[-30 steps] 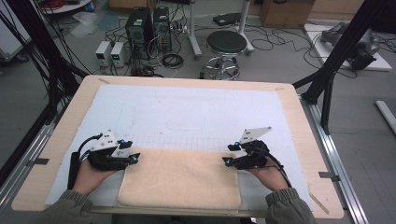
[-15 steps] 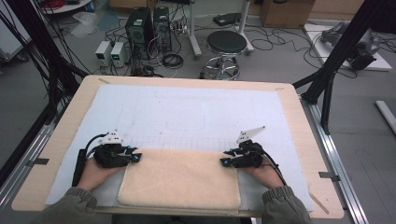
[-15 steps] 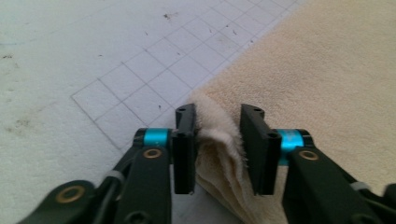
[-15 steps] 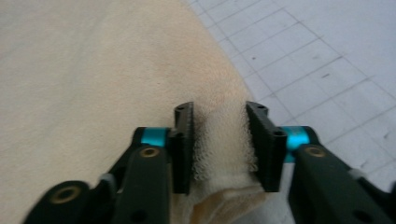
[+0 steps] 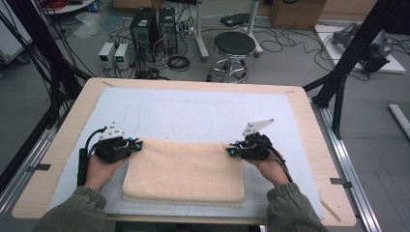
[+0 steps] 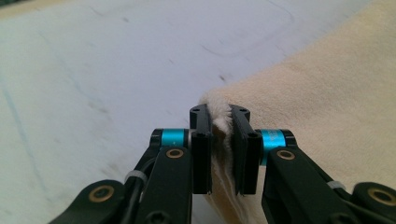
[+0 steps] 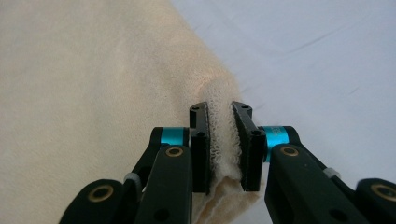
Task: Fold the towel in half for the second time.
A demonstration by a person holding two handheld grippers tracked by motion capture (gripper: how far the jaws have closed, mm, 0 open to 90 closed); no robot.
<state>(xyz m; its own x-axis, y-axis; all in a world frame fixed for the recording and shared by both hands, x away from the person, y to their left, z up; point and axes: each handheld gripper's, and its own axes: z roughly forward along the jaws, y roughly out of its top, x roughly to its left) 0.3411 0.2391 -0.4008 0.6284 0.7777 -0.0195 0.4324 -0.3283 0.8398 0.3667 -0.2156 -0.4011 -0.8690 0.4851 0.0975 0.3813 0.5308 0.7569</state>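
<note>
With the left gripper [image 5: 137,145] and right gripper [image 5: 231,151], jaws just closing, now pinching the far corners of the folded towel [image 5: 186,170] on the bench [image 5: 63,140], the grasp looks complete, so next probably comes an even lift.

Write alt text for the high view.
A person's two hands each hold a black gripper shut on a far corner of a folded cream towel: the left gripper at its far left corner, the right gripper at its far right. The towel lies on a white mat covering a wooden table.
</note>
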